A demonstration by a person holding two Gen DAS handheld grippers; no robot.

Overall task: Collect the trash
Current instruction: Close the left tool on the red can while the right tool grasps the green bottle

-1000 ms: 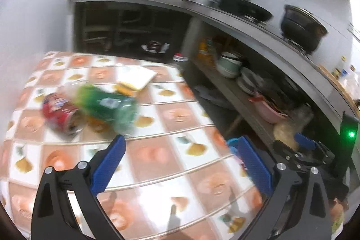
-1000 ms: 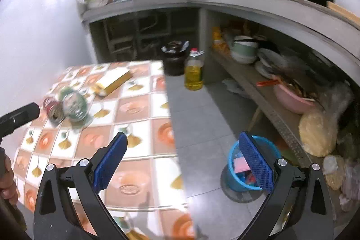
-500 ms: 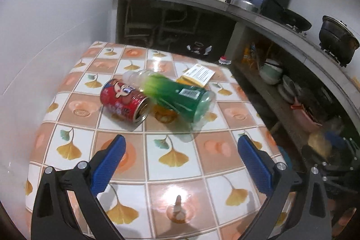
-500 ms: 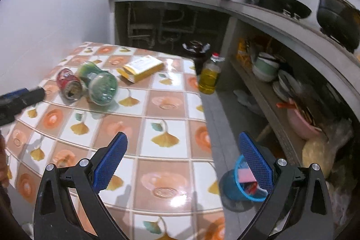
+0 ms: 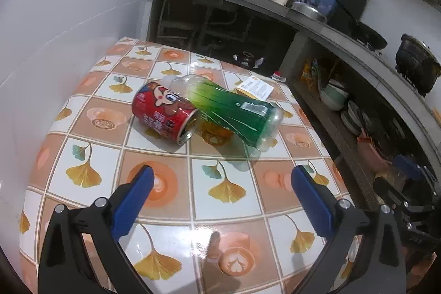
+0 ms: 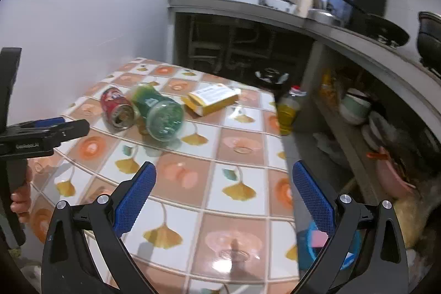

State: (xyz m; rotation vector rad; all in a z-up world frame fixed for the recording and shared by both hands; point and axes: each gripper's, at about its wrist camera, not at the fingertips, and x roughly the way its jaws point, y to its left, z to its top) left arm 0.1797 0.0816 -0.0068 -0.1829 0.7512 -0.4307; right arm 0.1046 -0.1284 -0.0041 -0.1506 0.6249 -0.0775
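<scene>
A red drink can point(image 5: 164, 112) lies on its side on the tiled table point(image 5: 226, 200), touching a green plastic bottle point(image 5: 234, 112) that also lies on its side. A yellow and white carton point(image 5: 255, 88) lies behind them. My left gripper point(image 5: 220, 192) is open and empty, above the table in front of the can and bottle. In the right wrist view the can point(image 6: 117, 109), bottle point(image 6: 160, 112) and carton point(image 6: 212, 99) lie at the table's far left. My right gripper point(image 6: 223, 189) is open and empty above the table's near part.
A blue bin point(image 6: 328, 247) holding trash stands on the floor right of the table. A bottle of yellow oil point(image 6: 288, 115) stands on the floor beyond the table edge. Shelves of bowls point(image 5: 335, 98) run along the right. A white wall borders the table's left.
Both grippers have swung left from the floor and shelves toward the table. The can and bottle are now closer and centred before the left gripper. The trash items have not moved.
</scene>
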